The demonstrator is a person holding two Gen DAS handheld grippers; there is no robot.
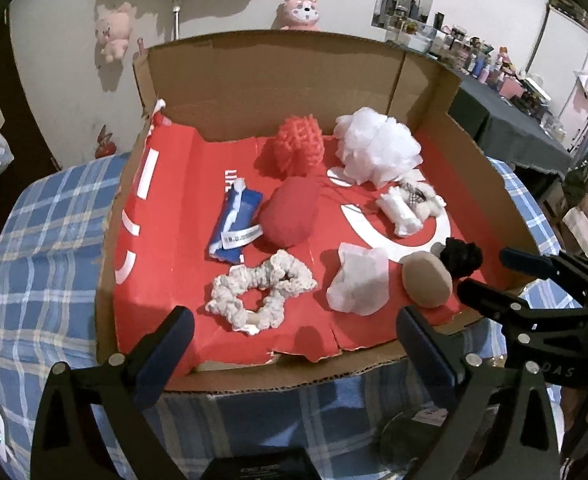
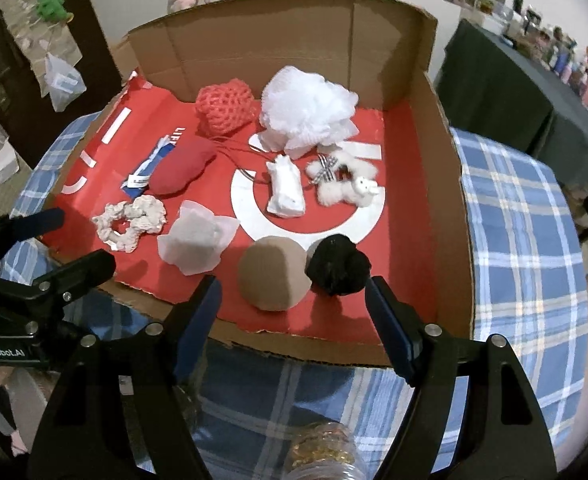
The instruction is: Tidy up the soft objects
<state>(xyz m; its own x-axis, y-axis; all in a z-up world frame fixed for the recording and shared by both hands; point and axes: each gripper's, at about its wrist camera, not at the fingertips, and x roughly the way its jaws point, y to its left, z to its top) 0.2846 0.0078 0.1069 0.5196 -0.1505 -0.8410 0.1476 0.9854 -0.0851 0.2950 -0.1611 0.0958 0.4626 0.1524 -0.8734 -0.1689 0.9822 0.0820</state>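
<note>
Both tongs released, empty, at box (image 2: 449, 208) front. Right gripper (image 2: 294, 320) faces tan pad (image 2: 272, 276) touching black scrunchie (image 2: 337, 266); careless pinch likely snags both.

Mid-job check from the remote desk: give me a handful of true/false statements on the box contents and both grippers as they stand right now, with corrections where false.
1. Both grippers are open and hold nothing. True: the left gripper and right gripper stand wide apart at the near edge of the cardboard box.
2. The white mesh loofah sits at the near edge. False: it lies toward the back wall, beside the red crochet ball.
3. The black pom-pom touches the tan sponge. True.
4. The white scrunchie is hooked on a left finger. False: it lies flat on the red liner, apart from the fingers.
5. The box is bare cardboard inside. False: a red printed sheet covers its floor.
</note>
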